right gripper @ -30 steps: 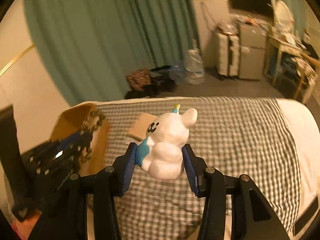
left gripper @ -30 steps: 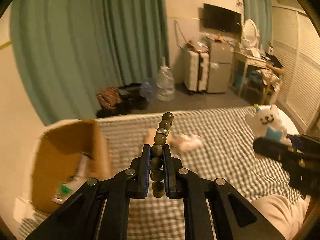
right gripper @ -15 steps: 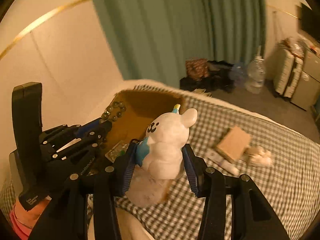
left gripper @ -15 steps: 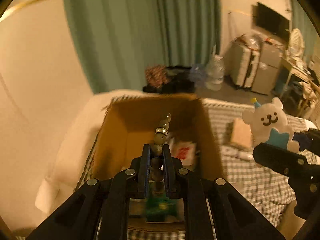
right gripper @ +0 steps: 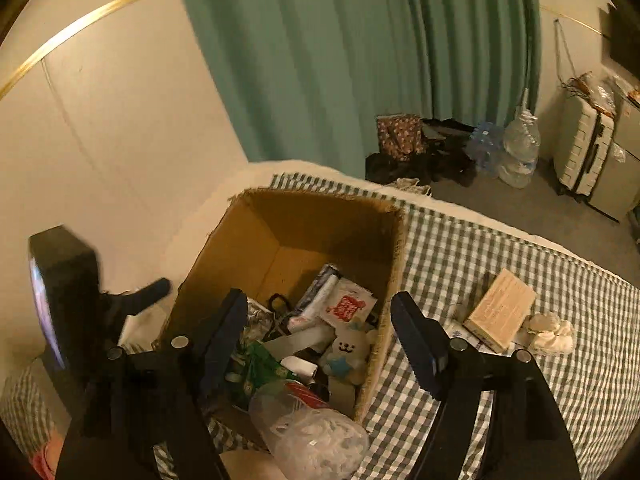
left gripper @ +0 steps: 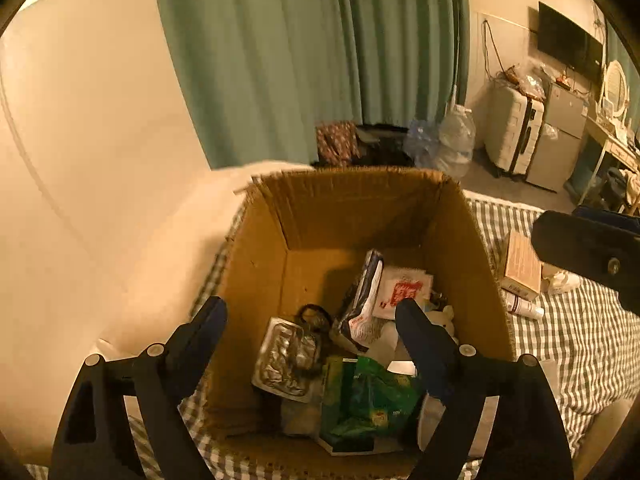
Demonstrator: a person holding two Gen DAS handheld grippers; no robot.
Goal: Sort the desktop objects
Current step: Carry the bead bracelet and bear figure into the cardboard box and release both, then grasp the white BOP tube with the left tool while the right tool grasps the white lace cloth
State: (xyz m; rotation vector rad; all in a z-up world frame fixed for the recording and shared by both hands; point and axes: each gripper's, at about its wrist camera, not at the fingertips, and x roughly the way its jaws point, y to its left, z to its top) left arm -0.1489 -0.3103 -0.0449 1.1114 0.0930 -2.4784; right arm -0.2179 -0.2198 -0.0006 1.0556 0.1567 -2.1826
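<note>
Checked bedcover under the cardboard box (right gripper: 394, 240) — both my claws, left gripper (left gripper: 310, 322) and right gripper (right gripper: 318, 312), are opening above it, empty. White bear toy (right gripper: 348, 350) lies inside; I judge this drop finished. Next: the small carton (right gripper: 500, 310) on the cover.

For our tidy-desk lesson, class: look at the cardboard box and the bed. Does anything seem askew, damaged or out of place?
The cardboard box has ragged, torn-looking top edges. Inside, items lie jumbled; the white bear toy rests tilted against the wall. On the checked cover, a small carton and crumpled tissue lie unsorted.
</note>
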